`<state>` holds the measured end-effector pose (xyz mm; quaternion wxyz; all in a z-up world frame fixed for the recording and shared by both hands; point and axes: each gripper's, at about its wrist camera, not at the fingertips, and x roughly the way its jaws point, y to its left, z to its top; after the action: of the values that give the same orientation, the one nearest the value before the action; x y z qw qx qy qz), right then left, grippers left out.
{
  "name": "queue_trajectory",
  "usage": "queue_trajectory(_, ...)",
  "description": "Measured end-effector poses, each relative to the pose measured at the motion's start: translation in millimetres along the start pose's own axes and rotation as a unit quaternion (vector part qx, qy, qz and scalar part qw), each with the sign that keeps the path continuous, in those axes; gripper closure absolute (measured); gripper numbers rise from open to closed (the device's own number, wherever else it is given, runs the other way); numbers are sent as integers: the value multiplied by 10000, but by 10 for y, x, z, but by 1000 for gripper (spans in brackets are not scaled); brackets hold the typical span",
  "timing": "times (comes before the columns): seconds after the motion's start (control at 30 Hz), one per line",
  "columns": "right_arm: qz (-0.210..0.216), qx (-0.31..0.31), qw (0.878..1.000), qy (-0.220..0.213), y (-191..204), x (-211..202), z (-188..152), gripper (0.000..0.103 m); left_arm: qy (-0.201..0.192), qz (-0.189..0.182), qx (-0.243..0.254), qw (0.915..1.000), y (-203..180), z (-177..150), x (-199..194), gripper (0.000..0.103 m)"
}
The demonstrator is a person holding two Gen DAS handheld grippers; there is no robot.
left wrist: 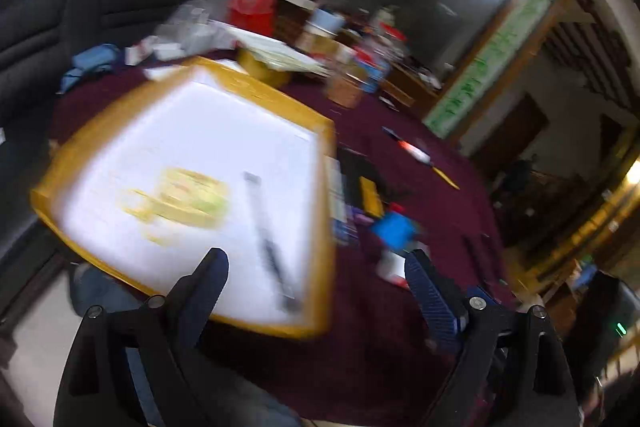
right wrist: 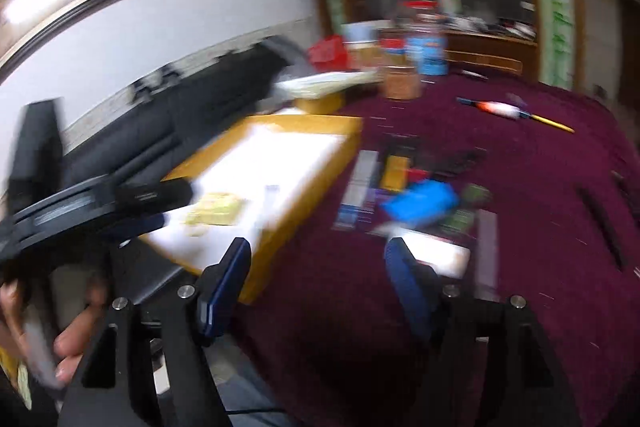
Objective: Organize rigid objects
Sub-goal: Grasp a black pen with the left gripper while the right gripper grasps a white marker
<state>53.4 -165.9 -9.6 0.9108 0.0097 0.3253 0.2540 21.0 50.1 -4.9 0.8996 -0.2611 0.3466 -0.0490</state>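
The left gripper is standing with its jaws spread wide and nothing between them, hanging over the near corner of the yellow-rimmed tray. The right gripper is likewise gaping and carrying nothing, pointing at the gap between the tray and the loose items beside it. Both views are smeared by motion.

Inside the tray, on its white floor, a yellow-green packet and a dark pen are lying side by side, apparently already sorted there. The tray is sitting near the table's edge, probably so that both hands can be reaching it easily.

Just beside the tray, on the maroon tablecloth, a cluster is waiting: a blue box, a yellow card and flat printed packs whose detail is too blurred to read. Farther off, a yellow pencil is lying well apart. Judging by the empty, open jaws, a next pick from this cluster is being prepared.
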Motion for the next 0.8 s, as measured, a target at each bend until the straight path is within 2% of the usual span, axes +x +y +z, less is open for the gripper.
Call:
queue_trajectory(0.07,-299,289,9991,-1,-310,-77,-25,34,169,-255,118,9995,-196,-100,72,11)
queue_trajectory(0.13,-593,539,9967,137,-592,-68,-51,45,421,-363,391,9977,-406,-222,200,11)
queue_trajectory(0.17,-736,678,9947,246,-722,-47,-69,58,522,-311,508,9969,-485,-278,265,11)
queue_trajectory(0.2,-811,764,9932,324,-808,-50,-115,66,576,-286,565,9963,-525,-307,302,11)
queue_trajectory(0.3,-997,942,9884,651,-1028,94,-195,77,788,-240,628,9946,-577,-413,423,11)
queue_trajectory(0.4,-1053,893,9858,958,-1076,269,-216,83,874,-180,633,9940,-586,-457,476,11)
queue_trajectory(0.5,-1345,693,9816,1165,-1068,470,-165,87,894,-157,582,9942,-541,-473,470,11)
queue_trajectory(0.57,-1327,696,9800,1314,-1087,576,-149,88,902,-153,555,9943,-518,-487,461,11)
queue_trajectory(0.67,-1342,464,9798,1409,-1042,728,-161,89,960,-168,561,9937,-517,-503,487,11)
queue_trajectory(0.73,-1549,172,9788,1330,-967,712,-223,93,985,-158,647,9929,-537,-529,473,11)
queue_trajectory(0.8,-1675,211,9768,1317,-1011,635,-283,94,1016,-132,751,9919,-599,-550,501,11)
